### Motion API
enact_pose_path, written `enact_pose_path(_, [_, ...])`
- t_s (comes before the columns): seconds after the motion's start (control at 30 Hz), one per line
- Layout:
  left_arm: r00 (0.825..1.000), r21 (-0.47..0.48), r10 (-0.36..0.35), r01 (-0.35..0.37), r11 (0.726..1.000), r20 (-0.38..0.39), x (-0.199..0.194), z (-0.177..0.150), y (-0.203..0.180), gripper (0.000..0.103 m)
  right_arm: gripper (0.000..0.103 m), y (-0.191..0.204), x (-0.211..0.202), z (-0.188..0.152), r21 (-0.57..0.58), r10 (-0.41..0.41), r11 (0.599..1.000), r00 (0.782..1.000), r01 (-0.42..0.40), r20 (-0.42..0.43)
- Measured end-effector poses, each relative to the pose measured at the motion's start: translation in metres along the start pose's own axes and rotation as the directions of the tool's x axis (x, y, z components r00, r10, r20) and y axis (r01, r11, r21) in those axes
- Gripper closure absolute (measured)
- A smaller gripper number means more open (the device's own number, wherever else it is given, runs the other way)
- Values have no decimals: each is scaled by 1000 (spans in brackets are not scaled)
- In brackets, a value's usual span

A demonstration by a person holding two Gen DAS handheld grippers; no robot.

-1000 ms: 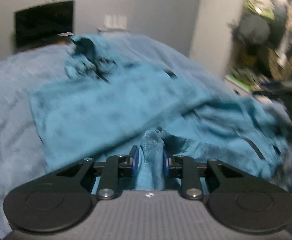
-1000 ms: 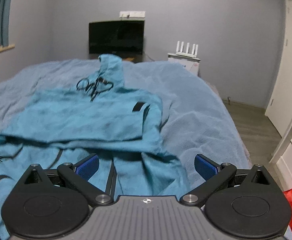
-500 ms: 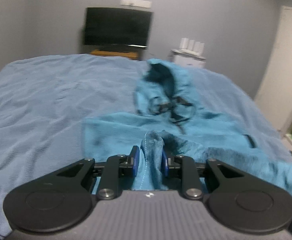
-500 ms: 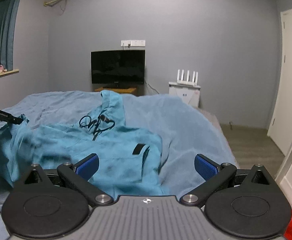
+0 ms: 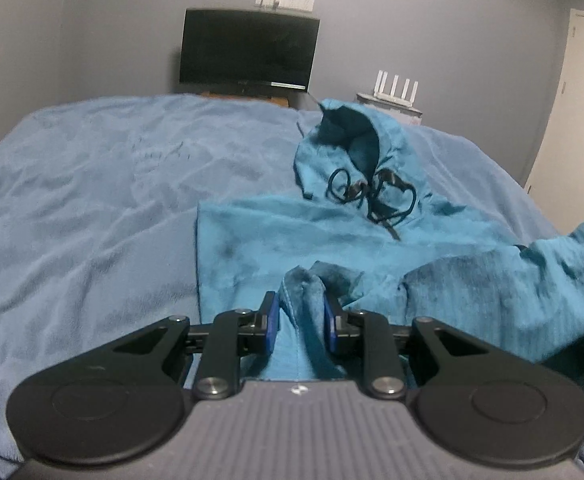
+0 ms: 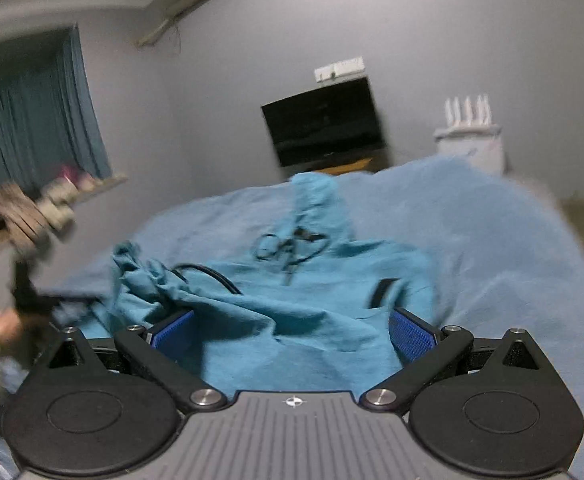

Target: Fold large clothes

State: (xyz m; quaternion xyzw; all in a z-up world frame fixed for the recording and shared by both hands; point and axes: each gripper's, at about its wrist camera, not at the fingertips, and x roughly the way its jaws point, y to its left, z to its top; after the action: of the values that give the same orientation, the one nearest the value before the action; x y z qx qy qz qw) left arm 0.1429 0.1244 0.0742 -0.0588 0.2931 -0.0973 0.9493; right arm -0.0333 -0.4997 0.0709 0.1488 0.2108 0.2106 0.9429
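Left gripper (image 5: 300,320) is clamped on a bunched fold of the teal hoodie (image 5: 331,240); fabric fills the gap between the blue pads (image 5: 270,322) and rides up past them. Right gripper (image 6: 290,330) has jaws wide apart, nothing between them, hanging over the near part of the garment

Hoodie lies on the bed (image 5: 92,200), front up, hood (image 5: 351,140) at the far end toward the TV (image 5: 248,52), black drawstring (image 5: 371,196) tangled at the neck. Long axis runs away from both grippers, hem near, hood far. Pinched piece looks like a sleeve or side edge lifted off the left side; body lies ahead and to the right of that gripper, so my read is the fold goes rightward across the chest. Left hand is the one on the job; right is nearer the opposite side, near the black strip (image 6: 383,292) on the fabric

Material: soft fleecy knit, limp, creases easily, will sag and drag off a single pinch point. Bedcover is a plush blue blanket, rumpled, likely grabby. Right-wrist view is motion-blurred, so fine detail there is unreliable
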Motion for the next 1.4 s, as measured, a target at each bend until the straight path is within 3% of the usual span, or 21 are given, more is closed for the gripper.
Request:
enact_pose_path(0.1, [1000, 17, -4, 4, 1000, -4, 2, -2, 3, 82, 0, -3, 1, 16, 31, 77, 997, 997, -76, -15])
enact_pose_path(0.2, [1000, 44, -14, 14, 999, 6, 4, -1, 2, 82, 0, 3, 3, 33, -21, 140, 990, 989, -141, -41])
enact_pose_path(0.27, [999, 52, -27, 26, 998, 20, 5, 0, -1, 82, 0, 8, 8, 42, -39, 232, 971, 970, -235, -80])
enact_pose_path(0.33, [999, 52, -38, 36, 998, 36, 5, 2, -2, 82, 0, 18, 20, 44, -63, 267, 959, 954, -277, -136])
enact_pose_path(0.37, [998, 46, -44, 42, 998, 44, 5, 3, -2, 82, 3, 22, 27, 43, -95, 244, 960, 955, -262, -169])
enact_pose_path(0.43, [997, 39, -55, 53, 998, 51, 5, 6, -4, 82, 23, 33, 41, 38, -178, 194, 955, 952, -239, -235])
enact_pose_path(0.47, [997, 48, -53, 51, 998, 53, 6, 8, -6, 82, 39, 35, 46, 36, -191, 193, 950, 947, -245, -258])
enact_pose_path(0.5, [997, 60, -48, 45, 997, 55, 7, 10, -7, 82, 44, 38, 51, 35, -212, 161, 952, 949, -221, -271])
enact_pose_path(0.6, [998, 97, -31, 26, 995, 53, 17, 22, -12, 82, 67, 45, 62, 35, -322, 19, 942, 974, -93, -227])
enact_pose_path(0.7, [999, 135, -5, -1, 991, 42, 37, 43, -18, 82, 78, 42, 76, 44, -346, -98, 937, 983, 39, -156])
enact_pose_path(0.83, [997, 166, 71, -75, 983, 33, 79, 76, -27, 82, 80, 28, 125, 62, -369, -223, 913, 970, 172, -100])
enact_pose_path(1.03, [978, 113, 207, -210, 971, 36, 145, 120, -32, 85, 81, -3, 207, 82, -365, -371, 876, 924, 316, -91])
enact_pose_path(1.17, [957, 204, 289, -286, 936, 15, 180, 121, -42, 86, 80, -20, 258, 75, -375, -422, 856, 900, 356, -108])
enact_pose_path(1.23, [951, 203, 310, -305, 930, 8, 189, 113, -40, 86, 80, -29, 288, 66, -377, -447, 847, 886, 374, -127])
enact_pose_path(1.33, [948, 146, 316, -309, 940, -27, 192, 100, -29, 85, 71, -41, 307, 50, -347, -477, 847, 865, 403, -158])
enact_pose_path(1.4, [959, 117, 281, -275, 954, -41, 184, 93, -23, 74, 54, -45, 300, 46, -284, -466, 865, 871, 413, -155])
